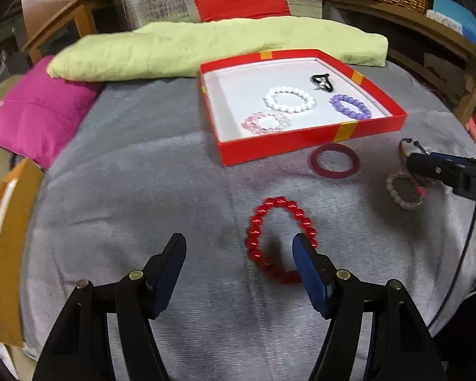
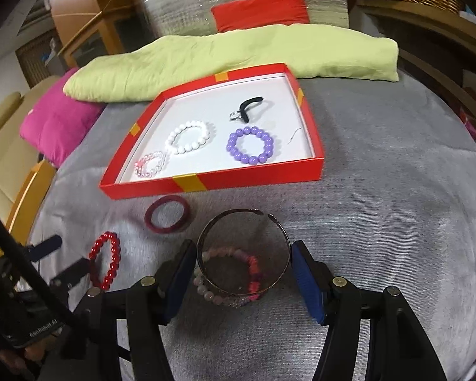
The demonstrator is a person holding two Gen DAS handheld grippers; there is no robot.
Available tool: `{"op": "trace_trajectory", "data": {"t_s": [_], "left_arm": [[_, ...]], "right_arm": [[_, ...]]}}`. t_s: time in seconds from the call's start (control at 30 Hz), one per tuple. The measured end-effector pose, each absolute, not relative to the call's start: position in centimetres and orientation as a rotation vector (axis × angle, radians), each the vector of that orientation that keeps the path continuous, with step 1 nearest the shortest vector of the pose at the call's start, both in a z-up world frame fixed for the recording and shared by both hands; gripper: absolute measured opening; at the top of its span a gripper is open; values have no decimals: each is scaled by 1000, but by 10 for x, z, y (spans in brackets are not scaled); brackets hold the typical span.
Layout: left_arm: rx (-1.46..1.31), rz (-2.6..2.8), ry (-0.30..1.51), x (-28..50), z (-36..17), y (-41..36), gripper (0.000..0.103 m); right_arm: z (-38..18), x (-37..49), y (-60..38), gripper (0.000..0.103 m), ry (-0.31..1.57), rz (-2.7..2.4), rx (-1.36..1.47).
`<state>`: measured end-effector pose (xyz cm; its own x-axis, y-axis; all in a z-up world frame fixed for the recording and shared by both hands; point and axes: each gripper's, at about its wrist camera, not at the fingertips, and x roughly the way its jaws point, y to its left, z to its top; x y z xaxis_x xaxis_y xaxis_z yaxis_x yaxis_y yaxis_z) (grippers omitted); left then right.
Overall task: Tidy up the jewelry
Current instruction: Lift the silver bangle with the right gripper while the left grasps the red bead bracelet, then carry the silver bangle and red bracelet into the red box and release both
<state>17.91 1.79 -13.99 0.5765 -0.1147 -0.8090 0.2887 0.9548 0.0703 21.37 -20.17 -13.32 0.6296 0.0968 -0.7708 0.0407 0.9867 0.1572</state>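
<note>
Mid-sort: four pieces already lie in the red tray [image 2: 260, 176], four still out on the grey blanket [image 1: 127, 190].

Left gripper [image 1: 239, 254] is spread wide, holding nothing. The red bead bracelet [image 1: 279, 238], glossy round beads in an oval loop, lies just ahead, its right side at the right finger. Next move probably: centre over one strand, pinch.

Maroon bangle [image 2: 168, 217], smooth rigid ring, sits ahead-left of the right gripper [image 2: 242, 268], near the tray wall.

Right gripper also gapes, gripping nothing. The metal cuff bangle [image 2: 241, 250], a thin open band, stands between its fingers over the pale pink bead bracelet [image 2: 228, 281]. Whether the fingers touch it, cannot tell. Likely close gently; the thin band could slip.

Tray far ahead: pink, white, purple bead bracelets, black hair clip.
</note>
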Motion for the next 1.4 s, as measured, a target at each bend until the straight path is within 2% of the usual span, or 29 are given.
{"op": "trace_trajectory", "data": {"t_s": [0.23,0.53,0.63,0.73,0.8,0.87,1.0,1.1,1.4], "left_arm": [[117,-312,997,183,-155,17,70],[69,-333,969,190,-157,18,68],[79,-355,960,192,-157,16,46],[87,-349,958,194,-158,17,39],[87,-336,953,194,-158,20,25],[69,-335,953,196,-158,26,20],[54,-349,949,196,-158,30,17],[51,-345,944,198,-157,34,10],[6,-344,931,201,-152,45,10]], "right_arm": [[-131,213,-215,64,886,6,207],[-128,210,-218,64,881,11,222],[-128,210,-219,64,879,11,226],[-128,210,-220,64,883,13,234],[-128,210,-220,64,884,13,236],[-128,209,-220,64,881,14,235],[-127,209,-219,64,882,17,236],[-127,209,-217,64,879,21,232],[-127,208,-218,64,872,31,238]]}}
